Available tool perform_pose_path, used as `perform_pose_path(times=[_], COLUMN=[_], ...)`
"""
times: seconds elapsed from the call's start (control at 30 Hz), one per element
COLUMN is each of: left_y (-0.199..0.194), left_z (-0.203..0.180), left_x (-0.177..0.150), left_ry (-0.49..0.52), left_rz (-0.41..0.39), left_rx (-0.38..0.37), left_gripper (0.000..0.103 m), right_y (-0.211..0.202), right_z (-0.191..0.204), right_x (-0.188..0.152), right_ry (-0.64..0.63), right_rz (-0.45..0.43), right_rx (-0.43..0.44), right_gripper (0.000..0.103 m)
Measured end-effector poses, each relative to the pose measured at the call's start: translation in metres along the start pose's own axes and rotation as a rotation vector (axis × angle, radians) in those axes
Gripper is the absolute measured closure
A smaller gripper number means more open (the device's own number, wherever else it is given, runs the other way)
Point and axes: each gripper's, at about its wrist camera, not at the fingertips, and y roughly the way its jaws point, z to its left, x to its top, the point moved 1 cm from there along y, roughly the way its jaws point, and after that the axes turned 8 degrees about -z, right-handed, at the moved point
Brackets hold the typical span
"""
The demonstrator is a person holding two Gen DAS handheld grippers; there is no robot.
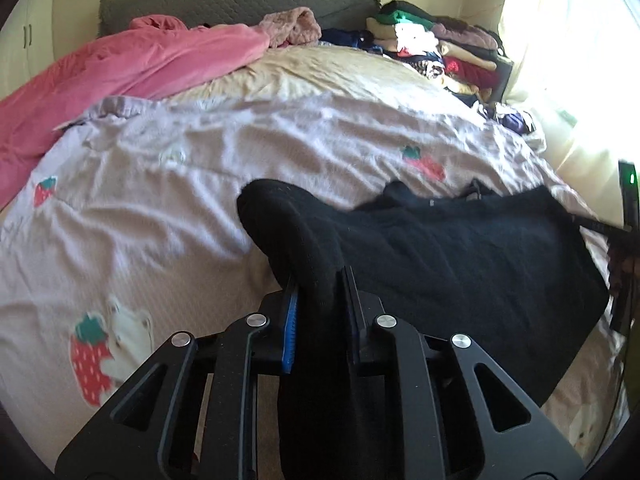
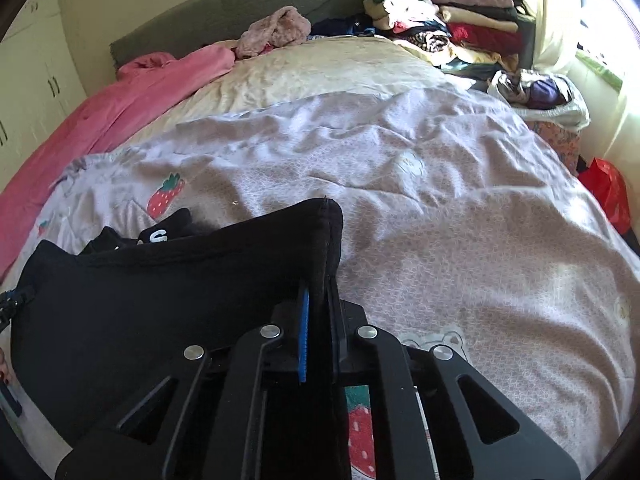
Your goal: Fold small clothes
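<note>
A black garment hangs stretched between my two grippers above the lilac strawberry-print bedspread. My left gripper is shut on its left corner, which bunches up over the fingers. My right gripper is shut on its right corner, and the cloth spreads away to the left. A part with white lettering shows behind the top edge. The right gripper's body shows at the far right of the left wrist view.
A pink blanket lies along the left of the bed. Stacked folded clothes sit at the far right corner by the grey headboard. A bag of clothes and a red bag stand beside the bed on the right.
</note>
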Motion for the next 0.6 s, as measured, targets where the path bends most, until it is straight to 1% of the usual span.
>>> perform_pose_path(times=[0.03, 0.07, 0.13, 0.17, 0.2, 0.23, 0.27, 0.3, 0.37, 0.43, 0.5, 0.53, 0.6], left_y=[0.002, 0.008, 0.018, 0.019, 0.018, 0.015, 0.013, 0.010, 0.005, -0.001, -0.009, -0.012, -0.020], left_z=[0.001, 0.003, 0.008, 0.009, 0.011, 0.011, 0.011, 0.012, 0.013, 0.012, 0.011, 0.010, 0.008], left_x=[0.002, 0.001, -0.005, -0.008, -0.012, -0.014, -0.015, -0.015, -0.016, -0.015, -0.014, -0.014, -0.013], left_ry=[-0.003, -0.011, -0.030, -0.037, -0.043, -0.038, -0.032, -0.032, -0.044, -0.048, -0.056, -0.056, -0.054], left_rz=[0.003, 0.031, 0.082, 0.088, 0.091, 0.090, 0.090, 0.091, 0.092, 0.090, 0.080, 0.075, 0.067], left_rx=[0.005, 0.009, 0.029, 0.032, 0.028, 0.029, 0.035, 0.040, 0.033, 0.039, 0.028, 0.030, 0.044], left_gripper=[0.094, 0.094, 0.091, 0.090, 0.089, 0.087, 0.084, 0.081, 0.079, 0.071, 0.066, 0.062, 0.059], right_y=[0.002, 0.005, 0.008, 0.008, 0.008, 0.005, 0.002, -0.001, -0.011, -0.022, -0.037, -0.047, -0.060], right_z=[-0.004, -0.006, -0.005, -0.004, -0.003, -0.002, -0.002, -0.001, 0.001, 0.006, 0.013, 0.018, 0.026], right_x=[-0.003, -0.005, -0.010, -0.010, -0.011, -0.010, -0.010, -0.010, -0.011, -0.013, -0.016, -0.017, -0.020], right_ry=[0.012, 0.020, 0.012, 0.006, -0.001, -0.008, -0.011, -0.013, -0.024, -0.036, -0.054, -0.068, -0.090], right_rz=[0.006, 0.012, 0.016, 0.015, 0.013, 0.011, 0.011, 0.009, -0.001, -0.020, -0.048, -0.066, -0.088], right_rx=[-0.011, -0.020, -0.063, -0.072, -0.078, -0.094, -0.112, -0.117, -0.126, -0.124, -0.116, -0.108, -0.090], right_gripper=[0.096, 0.096, 0.092, 0.091, 0.087, 0.078, 0.074, 0.072, 0.065, 0.057, 0.051, 0.049, 0.046])
